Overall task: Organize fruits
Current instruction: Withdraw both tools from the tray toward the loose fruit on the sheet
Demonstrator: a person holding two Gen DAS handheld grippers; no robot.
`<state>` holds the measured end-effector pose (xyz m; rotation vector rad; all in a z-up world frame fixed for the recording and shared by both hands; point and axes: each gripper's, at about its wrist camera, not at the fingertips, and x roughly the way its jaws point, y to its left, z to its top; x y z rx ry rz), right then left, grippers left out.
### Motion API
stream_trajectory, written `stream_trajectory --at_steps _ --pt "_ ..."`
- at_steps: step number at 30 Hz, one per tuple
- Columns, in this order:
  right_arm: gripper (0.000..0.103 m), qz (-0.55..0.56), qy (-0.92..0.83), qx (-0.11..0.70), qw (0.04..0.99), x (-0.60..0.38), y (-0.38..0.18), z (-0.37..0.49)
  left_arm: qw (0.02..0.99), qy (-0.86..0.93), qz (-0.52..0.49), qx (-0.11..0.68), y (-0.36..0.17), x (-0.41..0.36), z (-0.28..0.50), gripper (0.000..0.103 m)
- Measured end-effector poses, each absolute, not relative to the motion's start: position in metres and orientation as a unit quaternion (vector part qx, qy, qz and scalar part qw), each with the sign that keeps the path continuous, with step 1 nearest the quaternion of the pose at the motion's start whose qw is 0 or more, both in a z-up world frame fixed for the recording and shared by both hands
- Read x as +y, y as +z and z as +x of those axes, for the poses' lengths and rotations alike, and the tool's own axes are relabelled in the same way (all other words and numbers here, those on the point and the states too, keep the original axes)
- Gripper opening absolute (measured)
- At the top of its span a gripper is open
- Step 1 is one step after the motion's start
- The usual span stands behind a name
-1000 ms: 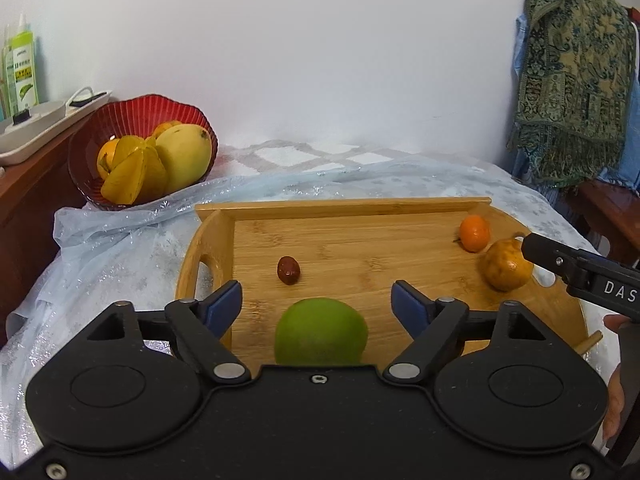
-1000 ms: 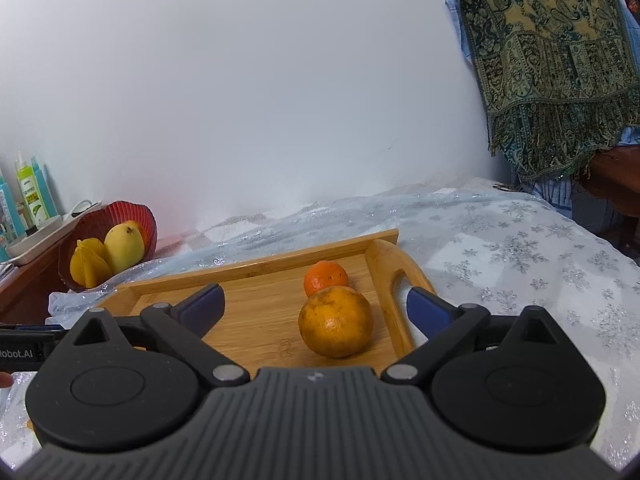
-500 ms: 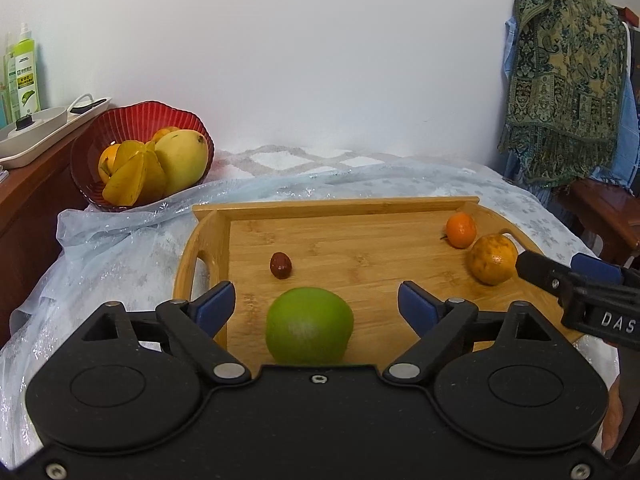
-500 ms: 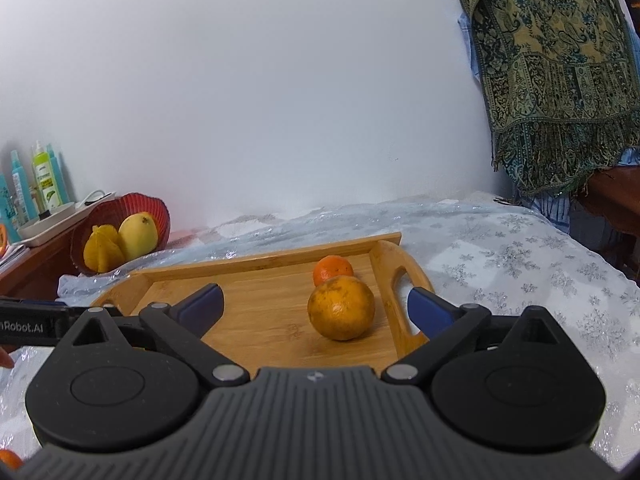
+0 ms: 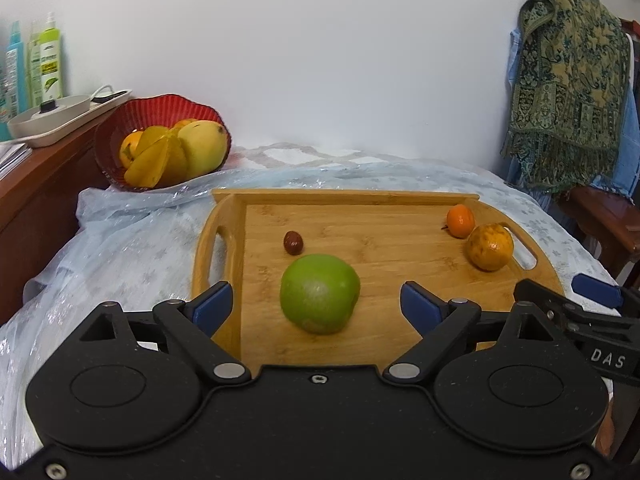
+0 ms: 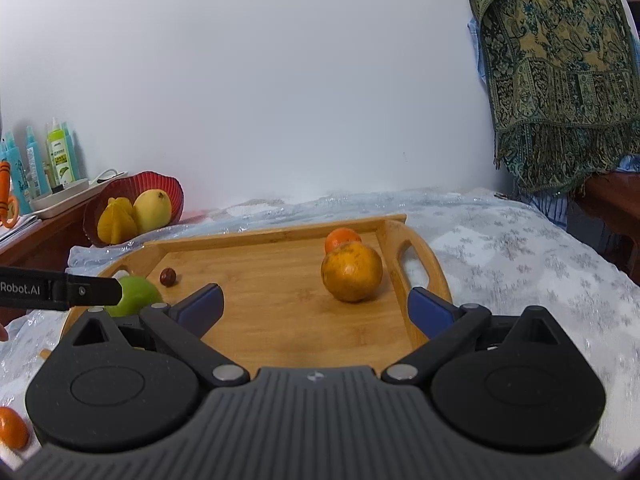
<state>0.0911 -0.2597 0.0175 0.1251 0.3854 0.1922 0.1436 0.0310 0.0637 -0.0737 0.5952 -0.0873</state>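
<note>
Here both tools hover level, jaws wide: left tool [image 5: 316, 306] behind the green fruit [image 5: 319, 293], right tool [image 6: 316, 308] behind the orange [image 6: 351, 271].

The tray [image 5: 400, 200] is pale honey-coloured wood with a fine striped grain. On it lie a bright green fruit [image 5: 319, 293], a dark red-brown date [image 5: 293, 242], a small vivid orange tangerine [image 5: 461, 221] and a larger orange [image 5: 490, 247] – yellow-orange, mottled with darker patches. The bowl [image 5: 160, 108] is deep red and ribbed, holding yellow fruit. The tablecloth [image 6: 520, 240] is pale blue-white with snowflakes. The shawl [image 6: 560, 80] – dark green and gold paisley. Both grippers are black with blue pads [image 5: 416, 306].
</note>
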Motion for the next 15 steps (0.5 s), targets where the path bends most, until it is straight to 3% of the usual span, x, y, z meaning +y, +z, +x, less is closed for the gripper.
stream_trajectory --at_steps 15 --pt "0.103 0.056 0.075 0.179 0.979 -0.259 0.000 0.045 0.957 -0.019 -0.059 0.282 0.042 0.050 0.080 0.096"
